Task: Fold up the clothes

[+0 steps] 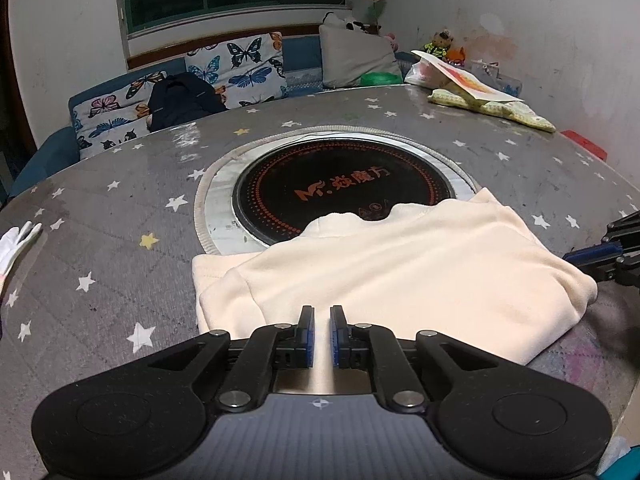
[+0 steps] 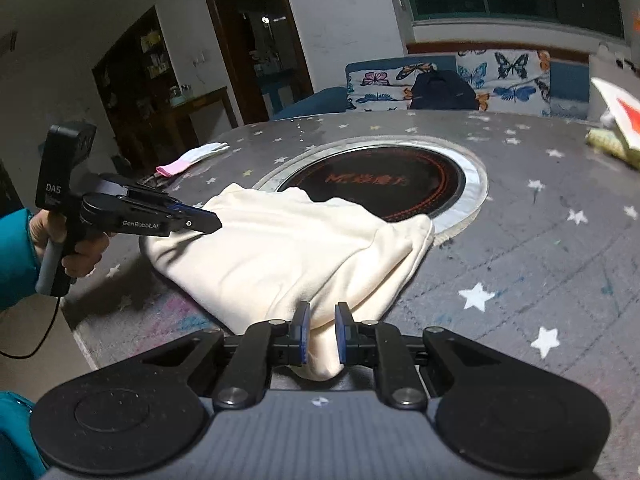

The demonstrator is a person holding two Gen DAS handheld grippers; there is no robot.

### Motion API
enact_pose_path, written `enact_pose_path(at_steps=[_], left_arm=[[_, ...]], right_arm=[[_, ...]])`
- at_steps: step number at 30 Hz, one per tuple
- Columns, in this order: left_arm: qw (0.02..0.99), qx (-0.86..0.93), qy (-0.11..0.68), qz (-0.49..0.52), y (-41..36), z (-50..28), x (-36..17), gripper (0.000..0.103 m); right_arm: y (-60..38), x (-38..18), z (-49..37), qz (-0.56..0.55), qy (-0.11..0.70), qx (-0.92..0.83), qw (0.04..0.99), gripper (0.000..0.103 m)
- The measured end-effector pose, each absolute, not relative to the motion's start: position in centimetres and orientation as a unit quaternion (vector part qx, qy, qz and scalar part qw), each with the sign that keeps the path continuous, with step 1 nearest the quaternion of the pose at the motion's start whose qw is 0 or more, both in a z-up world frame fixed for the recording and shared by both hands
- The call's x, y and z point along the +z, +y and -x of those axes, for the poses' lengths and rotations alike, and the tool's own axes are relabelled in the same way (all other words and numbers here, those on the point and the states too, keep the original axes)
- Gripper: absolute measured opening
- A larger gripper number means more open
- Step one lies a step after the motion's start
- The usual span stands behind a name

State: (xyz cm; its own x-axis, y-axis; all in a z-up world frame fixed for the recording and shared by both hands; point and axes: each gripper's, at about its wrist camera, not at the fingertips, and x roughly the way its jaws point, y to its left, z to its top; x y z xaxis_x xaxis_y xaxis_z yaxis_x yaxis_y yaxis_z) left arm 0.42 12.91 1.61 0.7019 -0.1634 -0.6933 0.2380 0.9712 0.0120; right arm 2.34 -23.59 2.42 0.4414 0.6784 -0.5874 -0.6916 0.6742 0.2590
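Observation:
A cream garment (image 1: 400, 276) lies partly folded on the grey star-patterned table (image 1: 120, 240), its far edge over the black round cooktop (image 1: 344, 192). My left gripper (image 1: 322, 312) is shut on the garment's near edge, cloth running between its blue pads. In the right wrist view the garment (image 2: 280, 256) spreads across the middle. My right gripper (image 2: 322, 308) is shut on a bunched corner of it. The left gripper (image 2: 208, 220) shows there at the garment's left edge, held by a hand.
A white glove (image 1: 16, 240) lies at the table's left edge; it also shows in the right wrist view (image 2: 196, 156). A yellow cloth with a paper on it (image 1: 492, 104) sits at the far right. A butterfly-print sofa (image 1: 200, 80) stands behind the table.

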Motion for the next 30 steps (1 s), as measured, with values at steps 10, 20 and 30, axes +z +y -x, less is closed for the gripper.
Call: enact_pose_path(at_steps=[10,20,30], left_arm=[[0.920,-0.096,0.376,-0.064,12.1,-0.9,1.6,0.011],[0.920,-0.093,0.373,-0.076,11.5,-1.4,1.3,0.014],[0.923,-0.093,0.362,-0.086,11.3,-1.1,1.1,0.016]], right_arm=[[-24.5,0.8,-5.1,-0.070,0.366,0.414,0.830,0.018],[-22.2,1.4,-3.1,0.005,0.322,0.392,0.862,0.003],[-22.9,3.6,-1.8,0.093,0.255,0.338,0.901,0.000]])
